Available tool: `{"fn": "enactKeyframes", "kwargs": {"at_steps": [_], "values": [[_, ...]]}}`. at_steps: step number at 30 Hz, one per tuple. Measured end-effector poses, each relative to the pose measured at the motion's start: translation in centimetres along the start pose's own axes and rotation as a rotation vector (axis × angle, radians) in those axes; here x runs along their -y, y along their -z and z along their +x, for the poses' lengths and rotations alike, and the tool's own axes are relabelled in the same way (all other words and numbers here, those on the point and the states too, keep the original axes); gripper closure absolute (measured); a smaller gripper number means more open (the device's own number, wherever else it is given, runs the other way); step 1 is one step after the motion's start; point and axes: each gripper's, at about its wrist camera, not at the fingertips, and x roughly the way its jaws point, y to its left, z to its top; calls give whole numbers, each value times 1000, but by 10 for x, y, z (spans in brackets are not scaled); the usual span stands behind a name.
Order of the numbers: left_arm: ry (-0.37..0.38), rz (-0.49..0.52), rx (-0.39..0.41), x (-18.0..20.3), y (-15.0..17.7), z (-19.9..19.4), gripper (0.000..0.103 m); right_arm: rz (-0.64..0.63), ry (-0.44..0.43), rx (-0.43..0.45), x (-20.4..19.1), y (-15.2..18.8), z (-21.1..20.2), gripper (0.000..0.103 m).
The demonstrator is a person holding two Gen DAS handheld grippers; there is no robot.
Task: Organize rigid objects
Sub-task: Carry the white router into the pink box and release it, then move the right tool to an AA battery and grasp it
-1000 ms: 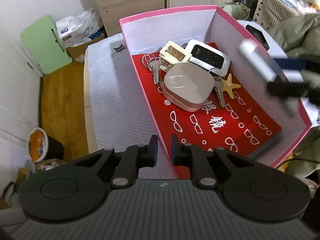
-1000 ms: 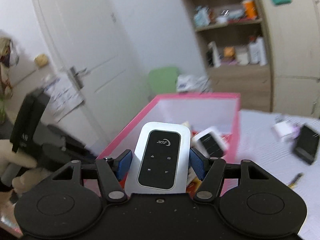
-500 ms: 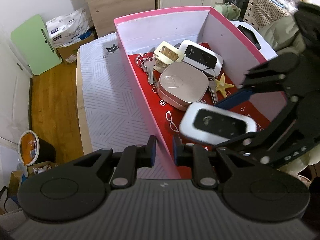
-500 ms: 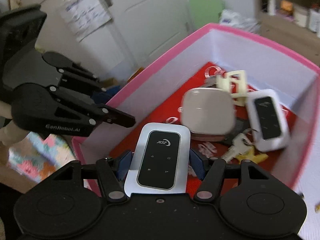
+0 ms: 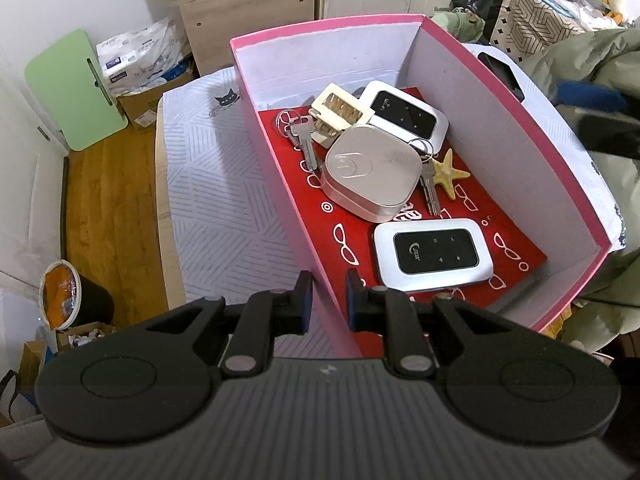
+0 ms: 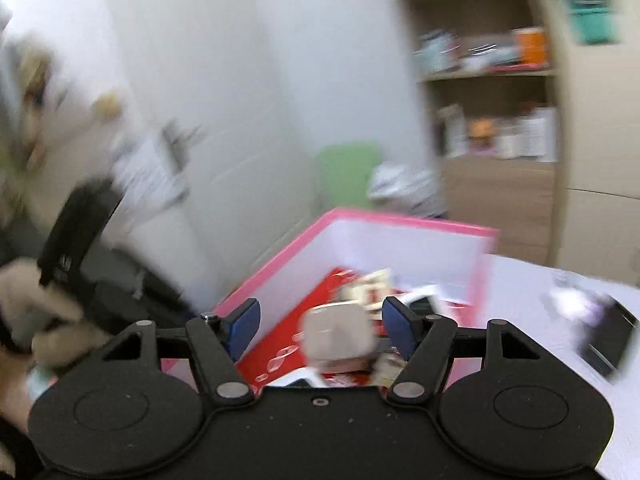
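A pink box (image 5: 504, 92) with a red liner holds several things. A white pocket router (image 5: 433, 253) lies flat at its near end. A silver square case (image 5: 372, 172), a second white router (image 5: 404, 114), keys (image 5: 302, 136), a cream clip (image 5: 340, 114) and a yellow starfish (image 5: 450, 174) lie behind it. My left gripper (image 5: 327, 300) is shut on the box's near left wall. My right gripper (image 6: 320, 322) is open and empty above the box (image 6: 408, 226); its view is blurred. It shows at the right edge of the left wrist view (image 5: 596, 116).
The box stands on a table with a white patterned cloth (image 5: 216, 184). A black phone (image 6: 608, 336) lies on the table to the right of the box. A green board (image 5: 74, 88), a wooden cabinet (image 5: 244, 12) and a dark bin (image 5: 76, 300) stand on the floor to the left.
My right gripper lowered the white router into the box, opened and let it go, then pulled up and back to the right. The router now lies on the red liner. My left gripper has held still.
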Motion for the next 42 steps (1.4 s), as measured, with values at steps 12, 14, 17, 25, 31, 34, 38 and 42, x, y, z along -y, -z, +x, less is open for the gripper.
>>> {"fn": "enactKeyframes", "kwargs": {"at_steps": [12,14,17,25,31,34,38,42], "values": [[-29,13,26,5,4,0,88,108,338,-24,53,40,-28,30],[-37,18,31,6,6,0,88,79,369,-29,52,42,-25,31],[-46,19,33,8,5,0,88,60,423,-41,59,43,-19,31],[-48,-12,85,7,15,-2,88,87,501,-104,90,57,16,31],[-54,-21,82,8,14,-2,88,166,536,-92,125,48,44,47],[-60,-18,80,9,13,-1,88,111,595,-110,125,47,55,66],[-65,-16,74,10,12,-1,88,108,602,-123,120,46,54,92],[-54,-26,72,8,13,-2,88,138,561,-112,123,46,48,92]]}}
